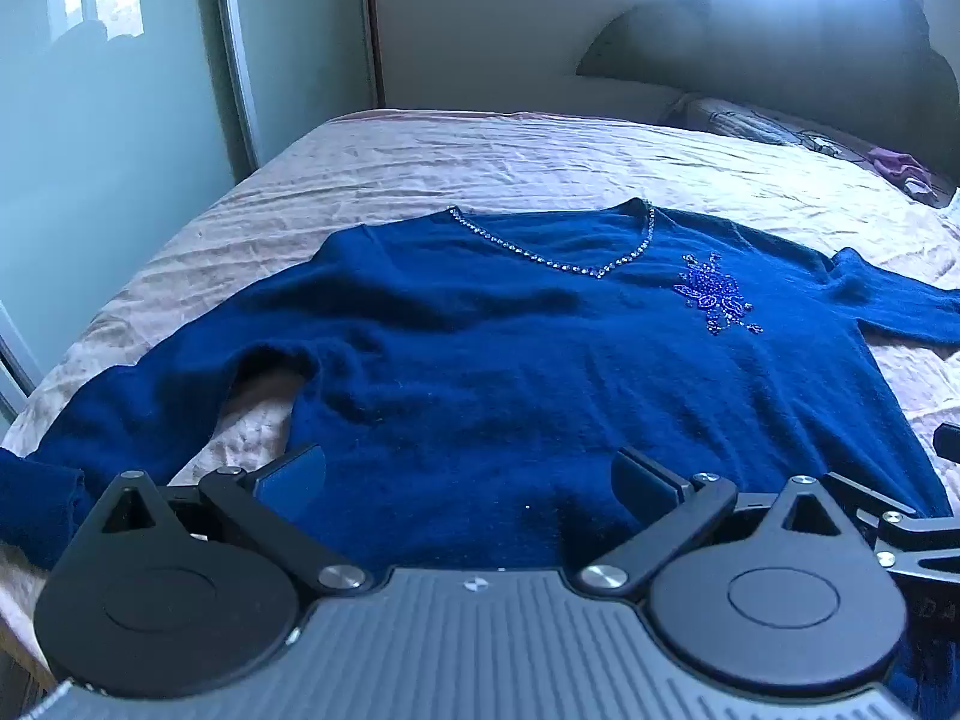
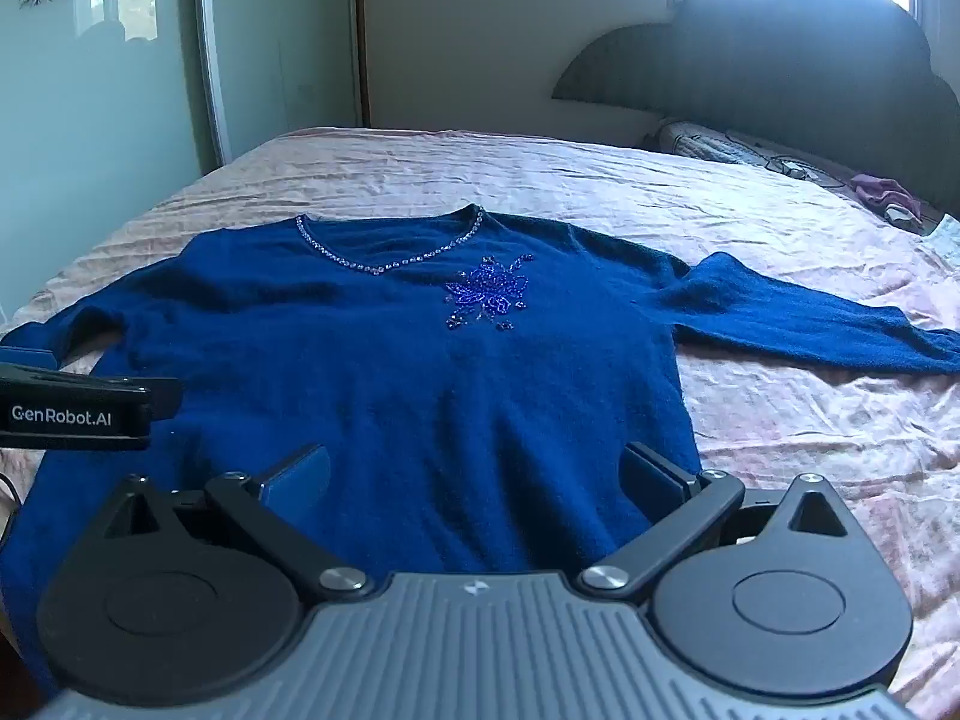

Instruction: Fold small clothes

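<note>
While both sets of jaws stand spread wide with nothing between them, the left gripper (image 1: 468,471) hangs over the lower left part of a fuzzy royal-blue knitted sweater (image 1: 540,360), and the right gripper (image 2: 474,471) hangs over the sweater's lower right part near its side seam. Neither pair of pads touches the knit as far as the views show. Seen from the right wrist, the black body of the left gripper (image 2: 78,408) sits just left of the sweater's body, by the left sleeve.

That sweater lies face up and spread flat on a bed with a wrinkled pale pink sheet (image 2: 540,174), its hem toward the cameras and its neckline away. A line of small clear rhinestones (image 2: 390,258) trims the V-neck, and a beaded blue flower patch (image 2: 489,294) sits on the chest just right of the neck's point. The right sleeve (image 2: 828,330) stretches out to the sweater's right across the sheet; the left sleeve (image 1: 120,414) bends down toward the bed's near edge.

Beyond the sweater, a dark scalloped headboard (image 2: 780,72) stands at the bed's far right, with a small crumpled purple cloth (image 2: 885,192) on the sheet near it.
</note>
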A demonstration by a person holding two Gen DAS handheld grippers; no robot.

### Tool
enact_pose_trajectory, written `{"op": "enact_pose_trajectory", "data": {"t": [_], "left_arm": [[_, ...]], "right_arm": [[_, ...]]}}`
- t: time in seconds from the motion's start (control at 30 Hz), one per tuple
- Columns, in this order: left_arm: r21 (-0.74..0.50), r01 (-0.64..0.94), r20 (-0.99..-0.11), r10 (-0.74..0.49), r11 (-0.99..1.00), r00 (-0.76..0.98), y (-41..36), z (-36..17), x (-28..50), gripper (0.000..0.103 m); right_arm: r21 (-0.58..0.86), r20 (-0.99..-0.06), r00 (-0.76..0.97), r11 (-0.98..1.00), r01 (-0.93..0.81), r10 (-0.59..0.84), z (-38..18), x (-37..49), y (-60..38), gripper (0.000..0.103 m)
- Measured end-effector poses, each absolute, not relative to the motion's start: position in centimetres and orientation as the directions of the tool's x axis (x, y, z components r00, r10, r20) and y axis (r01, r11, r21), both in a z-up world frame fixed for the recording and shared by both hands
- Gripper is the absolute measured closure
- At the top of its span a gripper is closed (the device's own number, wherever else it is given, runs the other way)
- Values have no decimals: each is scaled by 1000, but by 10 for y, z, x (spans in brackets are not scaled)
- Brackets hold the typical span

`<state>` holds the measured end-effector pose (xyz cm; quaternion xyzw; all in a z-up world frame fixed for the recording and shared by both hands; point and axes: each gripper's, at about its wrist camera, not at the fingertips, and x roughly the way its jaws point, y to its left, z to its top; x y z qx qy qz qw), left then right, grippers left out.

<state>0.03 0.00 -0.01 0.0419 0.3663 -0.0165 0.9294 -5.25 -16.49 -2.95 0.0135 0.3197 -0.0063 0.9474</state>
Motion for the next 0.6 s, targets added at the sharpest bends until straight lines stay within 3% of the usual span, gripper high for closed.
{"op": "enact_pose_trajectory", "data": {"t": [0.6], "left_arm": [[76,62,-662,4,995,750,1,-3,-2,1]], "right_arm": [[46,-619,785,999,24,10,-33,-51,-171,0]]}}
